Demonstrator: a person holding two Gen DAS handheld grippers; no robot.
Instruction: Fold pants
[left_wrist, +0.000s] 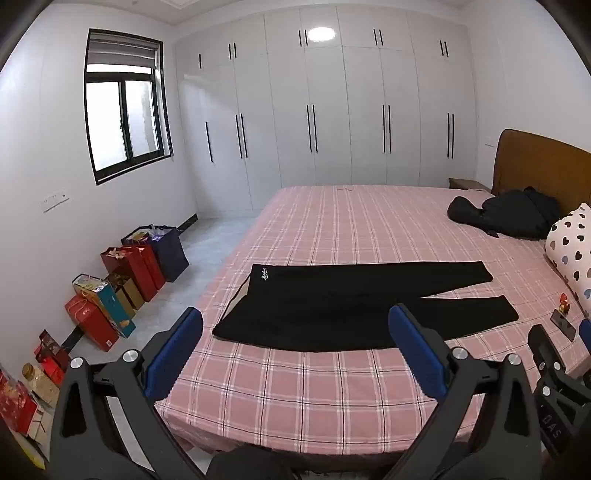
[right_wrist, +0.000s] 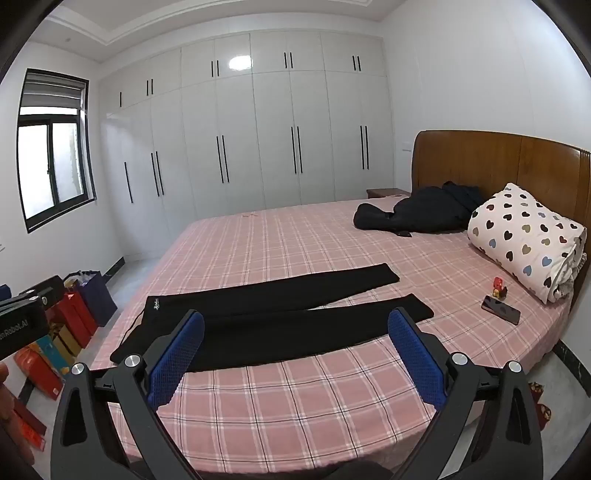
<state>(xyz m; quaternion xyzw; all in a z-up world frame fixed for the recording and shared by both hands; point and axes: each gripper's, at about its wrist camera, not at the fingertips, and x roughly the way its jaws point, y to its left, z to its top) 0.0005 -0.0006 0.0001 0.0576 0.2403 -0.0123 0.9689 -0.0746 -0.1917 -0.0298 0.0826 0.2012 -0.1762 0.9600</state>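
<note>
The black pants (left_wrist: 343, 306) lie flat and unfolded on the pink plaid bed (left_wrist: 314, 402), near its front edge; their long axis runs along that edge, with the waistband toward the bed's left edge and the two legs forking slightly toward the headboard (right_wrist: 517, 162) end. The left gripper (left_wrist: 295, 347) hangs spread wide over the front edge, pinching nothing. The right gripper (right_wrist: 295, 350) is likewise spread and empty above the nearer leg.

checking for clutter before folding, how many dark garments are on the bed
2. The black pants lie flat near the bed's front edge, legs spread toward the headboard side. A dark jacket lies crumpled by the headboard, beside the heart-print quilt. None looks hidden.
</note>
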